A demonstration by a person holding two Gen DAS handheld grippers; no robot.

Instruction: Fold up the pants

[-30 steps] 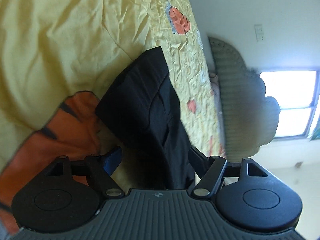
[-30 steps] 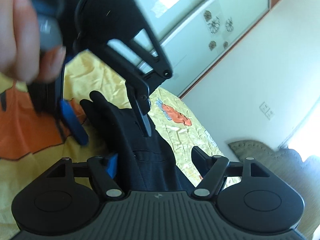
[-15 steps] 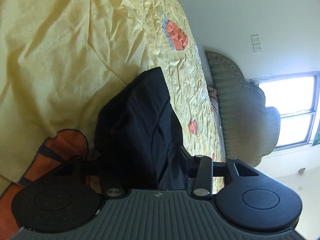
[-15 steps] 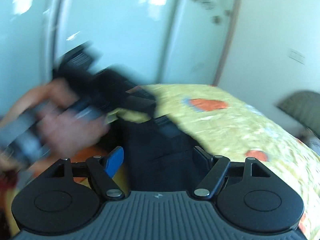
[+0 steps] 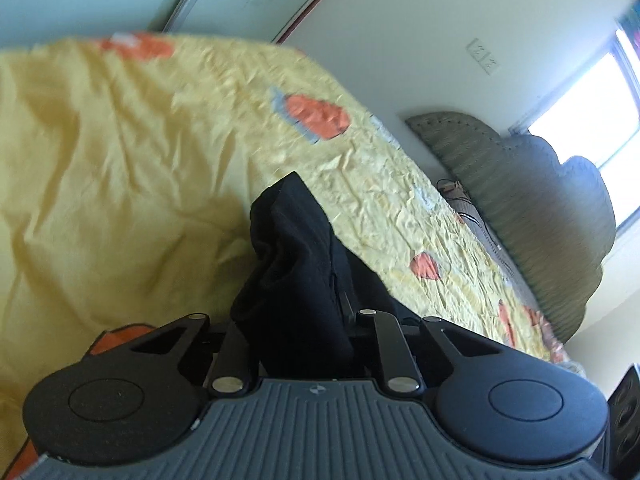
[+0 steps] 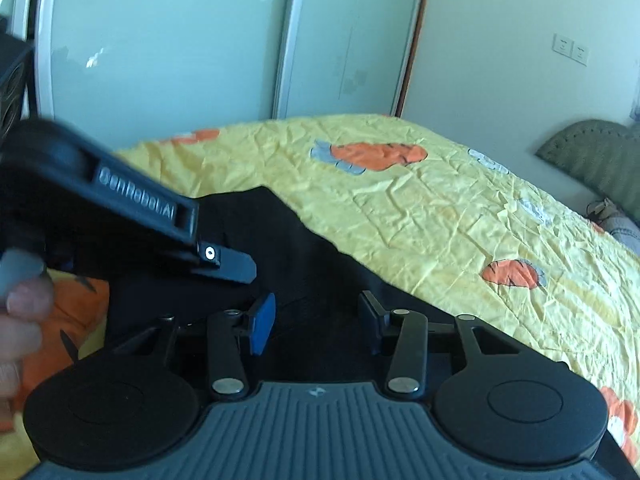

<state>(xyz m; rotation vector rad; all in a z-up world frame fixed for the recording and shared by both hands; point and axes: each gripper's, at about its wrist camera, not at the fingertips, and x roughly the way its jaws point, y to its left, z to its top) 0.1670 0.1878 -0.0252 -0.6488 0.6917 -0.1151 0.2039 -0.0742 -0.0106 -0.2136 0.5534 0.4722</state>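
Swung round from steep tilt to nearly level over the yellow bedspread (image 5: 120, 168); left gripper (image 5: 300, 328) closing onto bunched black pants (image 5: 296, 248); right gripper (image 6: 316, 320) closing, pants between jaws, pads not pressing.

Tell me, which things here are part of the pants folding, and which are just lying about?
Part of the job:
- black pants
- left gripper, closing on the pants
- right gripper, closing over them

Just there:
- yellow bedspread
- green headboard
- wall sockets

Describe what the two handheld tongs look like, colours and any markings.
Both tongs are black, with round discs either side of a ribbed grey base and silver pivot screws. The right tongs have a blue pad on one finger. The left tongs carry raised lettering along the side.
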